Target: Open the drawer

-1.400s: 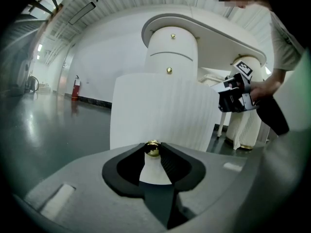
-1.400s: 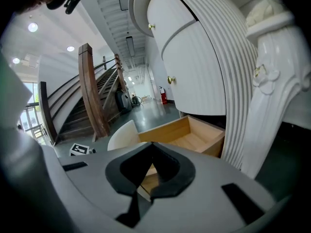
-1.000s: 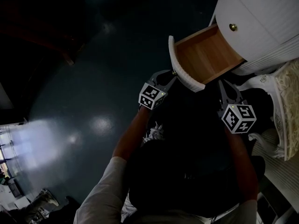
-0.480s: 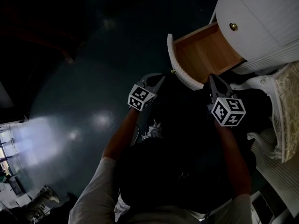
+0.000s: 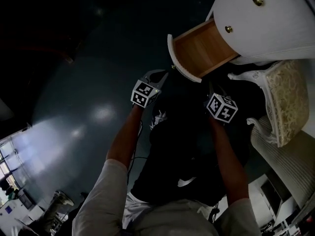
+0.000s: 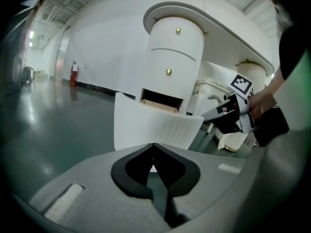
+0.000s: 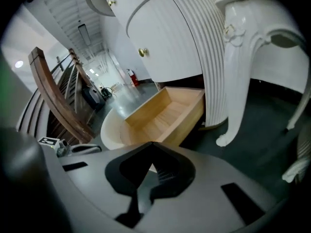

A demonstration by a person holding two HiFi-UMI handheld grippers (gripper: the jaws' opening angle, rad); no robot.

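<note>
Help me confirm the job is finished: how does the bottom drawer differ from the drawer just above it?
The bottom drawer stands pulled well out of the cabinet; the middle drawer sits shut, flush with it. The bottom drawer shows its bare wooden inside, with nothing seen in it; the middle drawer shows only its white front and a brass knob. Both have curved white fronts.

Ahead of the jaws of the right gripper, the drawer is showing bare pale wood, smooth and matt. Beyond the left gripper its front is looking white and finely ribbed. Above, the cabinet is wearing smooth white paint, its knobs glinting like brass. The floor is gleaming glossy.
</note>
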